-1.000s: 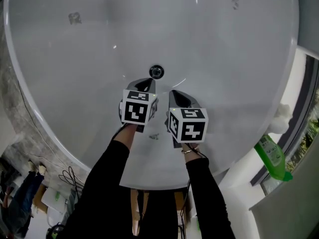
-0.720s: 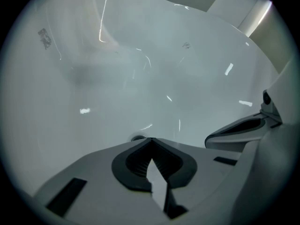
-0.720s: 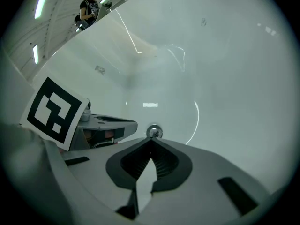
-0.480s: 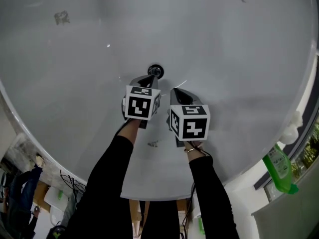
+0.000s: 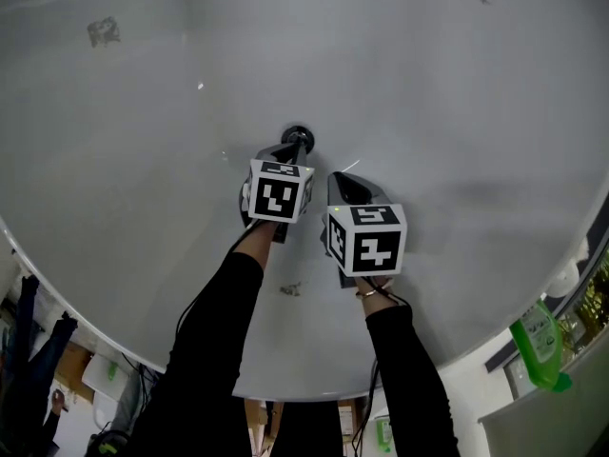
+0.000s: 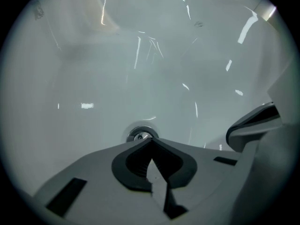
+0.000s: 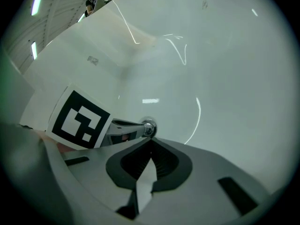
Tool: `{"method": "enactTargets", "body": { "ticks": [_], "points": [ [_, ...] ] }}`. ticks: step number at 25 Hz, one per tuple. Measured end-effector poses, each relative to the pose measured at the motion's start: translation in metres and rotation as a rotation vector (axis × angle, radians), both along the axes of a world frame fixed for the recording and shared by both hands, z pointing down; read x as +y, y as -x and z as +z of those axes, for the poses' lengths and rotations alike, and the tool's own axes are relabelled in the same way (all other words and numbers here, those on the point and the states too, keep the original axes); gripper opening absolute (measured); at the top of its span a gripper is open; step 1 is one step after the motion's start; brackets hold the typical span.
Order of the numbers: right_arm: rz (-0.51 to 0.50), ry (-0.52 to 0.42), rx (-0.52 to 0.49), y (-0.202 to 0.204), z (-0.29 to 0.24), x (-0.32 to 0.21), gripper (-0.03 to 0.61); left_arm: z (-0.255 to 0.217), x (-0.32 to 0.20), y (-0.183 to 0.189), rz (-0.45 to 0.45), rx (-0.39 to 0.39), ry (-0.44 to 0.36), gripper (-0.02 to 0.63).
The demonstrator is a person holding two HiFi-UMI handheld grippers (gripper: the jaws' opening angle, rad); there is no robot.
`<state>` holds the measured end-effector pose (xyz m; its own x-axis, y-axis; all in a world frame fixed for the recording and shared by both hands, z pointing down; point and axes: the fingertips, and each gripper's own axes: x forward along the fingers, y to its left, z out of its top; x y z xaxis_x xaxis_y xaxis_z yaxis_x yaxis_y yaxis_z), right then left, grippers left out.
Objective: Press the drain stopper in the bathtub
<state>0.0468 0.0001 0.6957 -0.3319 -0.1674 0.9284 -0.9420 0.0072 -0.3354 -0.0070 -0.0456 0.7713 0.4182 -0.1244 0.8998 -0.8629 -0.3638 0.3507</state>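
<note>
Chrome stopper (image 5: 301, 133), left gripper (image 5: 293, 149) overlapping, green bottle (image 5: 539, 343)

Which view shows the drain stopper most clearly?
The left gripper view: the drain stopper lies close, just beyond the shut jaws, near edge hidden. The right gripper view shows it beside the left gripper; the head view shows it small, partly covered.
</note>
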Motion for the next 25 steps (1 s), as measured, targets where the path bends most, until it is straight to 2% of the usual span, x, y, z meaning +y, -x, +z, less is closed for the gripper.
{"method": "enactTargets", "body": {
  "ticks": [18, 25],
  "points": [
    [-0.001, 0.029, -0.003, 0.001, 0.014, 0.009, 0.002, 0.030, -0.003, 0.000, -0.012, -0.026, 0.040, 0.005],
    [-0.005, 0.042, 0.001, 0.000, 0.020, 0.012, 0.002, 0.033, -0.003, -0.002, 0.009, -0.084, 0.024, 0.005]
  ]
}}
